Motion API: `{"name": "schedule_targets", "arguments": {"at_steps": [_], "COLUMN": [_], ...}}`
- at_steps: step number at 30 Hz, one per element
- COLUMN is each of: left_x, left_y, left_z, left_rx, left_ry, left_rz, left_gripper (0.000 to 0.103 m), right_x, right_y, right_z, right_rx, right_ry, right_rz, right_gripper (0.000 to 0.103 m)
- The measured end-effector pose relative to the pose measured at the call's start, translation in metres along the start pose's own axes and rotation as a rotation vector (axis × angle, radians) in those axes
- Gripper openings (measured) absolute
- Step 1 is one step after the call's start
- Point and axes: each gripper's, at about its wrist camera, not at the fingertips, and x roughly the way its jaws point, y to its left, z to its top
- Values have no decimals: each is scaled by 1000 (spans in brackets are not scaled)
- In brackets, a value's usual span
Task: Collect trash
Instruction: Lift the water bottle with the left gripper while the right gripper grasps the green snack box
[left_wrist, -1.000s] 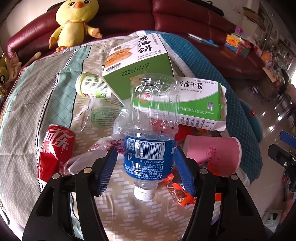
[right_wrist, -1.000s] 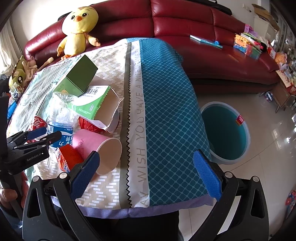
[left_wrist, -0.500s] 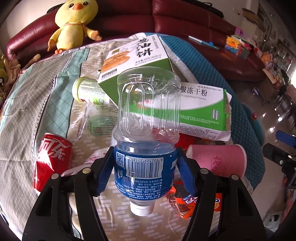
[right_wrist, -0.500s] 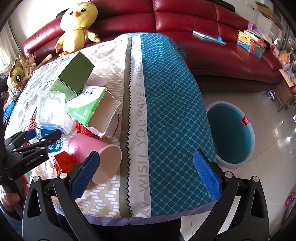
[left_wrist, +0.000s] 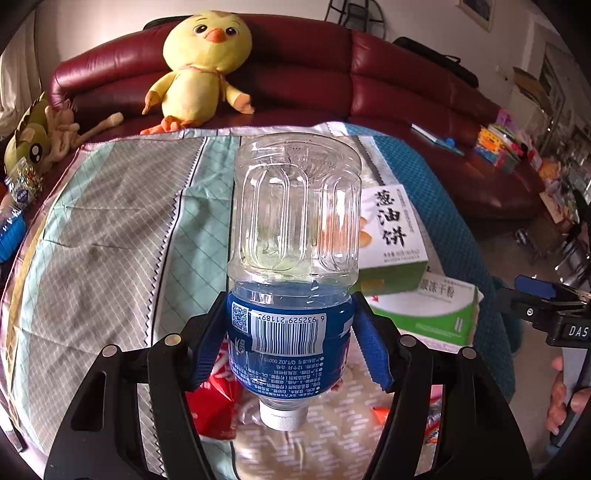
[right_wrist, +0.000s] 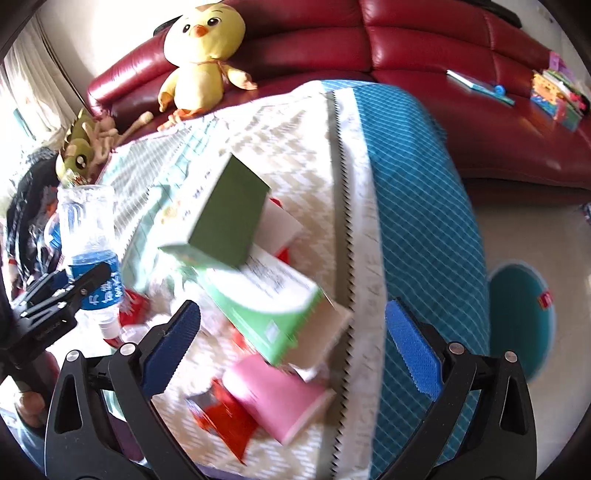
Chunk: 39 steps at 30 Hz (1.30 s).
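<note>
My left gripper (left_wrist: 290, 343) is shut on a clear plastic water bottle (left_wrist: 295, 236) with a blue label, held cap down and lifted above the table. The bottle also shows at the left of the right wrist view (right_wrist: 88, 240). My right gripper (right_wrist: 291, 343) is open and empty, above a green-and-white box (right_wrist: 273, 306) and a pink paper cup (right_wrist: 284, 398) lying on its side. A teal trash bin (right_wrist: 524, 317) stands on the floor to the right of the table.
A dark green box (right_wrist: 225, 214) leans over the other box. Red and orange wrappers (right_wrist: 221, 421) lie near the cup. A patterned cloth (left_wrist: 110, 229) covers the table. A red sofa (left_wrist: 369, 74) with a yellow plush chick (left_wrist: 201, 66) stands behind.
My left gripper has closed on the bottle and lifted it off the table. My right gripper has moved left and forward over the boxes and cup, still open.
</note>
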Motion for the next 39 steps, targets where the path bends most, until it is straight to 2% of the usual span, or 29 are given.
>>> {"name": "schedule_targets", "arguments": {"at_steps": [2,4,8,14,18,20,22,28,32,39], "left_x": [8,18,38,53,63,66,68,66,51,25], "left_y": [1,-2,-5,7,14,15,15,20,26,17], "left_z": [11,16,11,9,12,13,12,8,5,-2], "left_rx": [18,39,55,36,22,23,28,2,-21,-29], "left_ry": [4,21,65,102,124,132,136,140,119,84], "left_rz": [10,-1,-8,-9,-9,-9,-9,-9,-5,-7], "left_gripper": [66,66,66,66,66,66,66,66,66,66], "right_x": [7,15,43,89,107,111,111,93,72,28], "right_y": [7,14,20,22,24,27,34,50,59,76], "right_z": [16,31,53,56,57,57,59,66,71,65], "right_rx": [11,25,69,108,117,117,90,11,-17,-116], "right_ry": [12,29,109,231,259,259,242,161,120,38], "right_rz": [46,99,199,268,292,302,301,224,218,150], "right_gripper": [90,90,90,90,90,90,78,75,72,66]}}
